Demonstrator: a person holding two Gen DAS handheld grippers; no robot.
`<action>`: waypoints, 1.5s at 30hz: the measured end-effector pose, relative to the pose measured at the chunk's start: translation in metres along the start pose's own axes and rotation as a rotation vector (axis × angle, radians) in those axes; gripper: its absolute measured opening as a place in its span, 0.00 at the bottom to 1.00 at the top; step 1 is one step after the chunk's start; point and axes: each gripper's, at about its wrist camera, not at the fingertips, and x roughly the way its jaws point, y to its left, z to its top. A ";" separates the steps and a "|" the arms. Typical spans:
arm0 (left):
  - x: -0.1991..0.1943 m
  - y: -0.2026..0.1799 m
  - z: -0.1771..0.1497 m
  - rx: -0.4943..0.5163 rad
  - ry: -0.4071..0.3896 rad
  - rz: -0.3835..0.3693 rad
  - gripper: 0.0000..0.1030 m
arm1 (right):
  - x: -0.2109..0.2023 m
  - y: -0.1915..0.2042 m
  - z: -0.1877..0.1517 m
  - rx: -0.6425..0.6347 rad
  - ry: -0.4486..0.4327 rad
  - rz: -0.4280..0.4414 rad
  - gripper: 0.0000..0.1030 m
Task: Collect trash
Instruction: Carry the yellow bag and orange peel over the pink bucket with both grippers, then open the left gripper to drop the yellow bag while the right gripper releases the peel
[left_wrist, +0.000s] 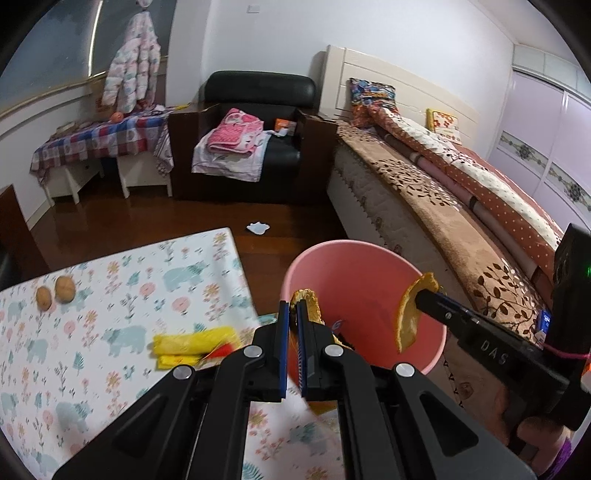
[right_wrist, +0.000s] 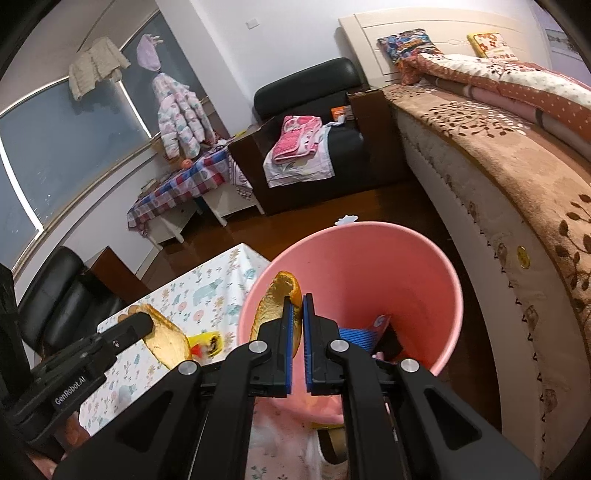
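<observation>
A pink bin (left_wrist: 354, 273) stands on the floor beside the floral table (left_wrist: 110, 295); it also shows in the right wrist view (right_wrist: 369, 266). My left gripper (left_wrist: 293, 306) is shut on an orange peel (left_wrist: 308, 295) at the bin's near rim. My right gripper (right_wrist: 302, 302) is shut on another orange peel (right_wrist: 273, 299) and holds it over the bin's mouth; this peel shows in the left wrist view (left_wrist: 408, 314). The left gripper's peel shows in the right wrist view (right_wrist: 166, 339). A blue wrapper (right_wrist: 364, 332) lies inside the bin.
Yellow wrappers (left_wrist: 192, 345) and two walnuts (left_wrist: 55, 291) lie on the table. A white scrap (left_wrist: 258, 227) lies on the wooden floor. The bed (left_wrist: 424, 206) runs along the right. A black armchair (left_wrist: 255, 140) with clothes stands at the back.
</observation>
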 end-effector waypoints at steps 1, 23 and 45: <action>0.003 -0.004 0.003 0.006 -0.001 -0.003 0.04 | 0.000 -0.003 0.001 0.001 -0.002 -0.007 0.05; 0.072 -0.040 0.023 0.056 0.053 -0.015 0.04 | 0.023 -0.050 0.001 0.052 0.021 -0.057 0.05; 0.093 -0.050 0.012 0.073 0.092 -0.019 0.32 | 0.036 -0.057 -0.002 0.061 0.048 -0.047 0.05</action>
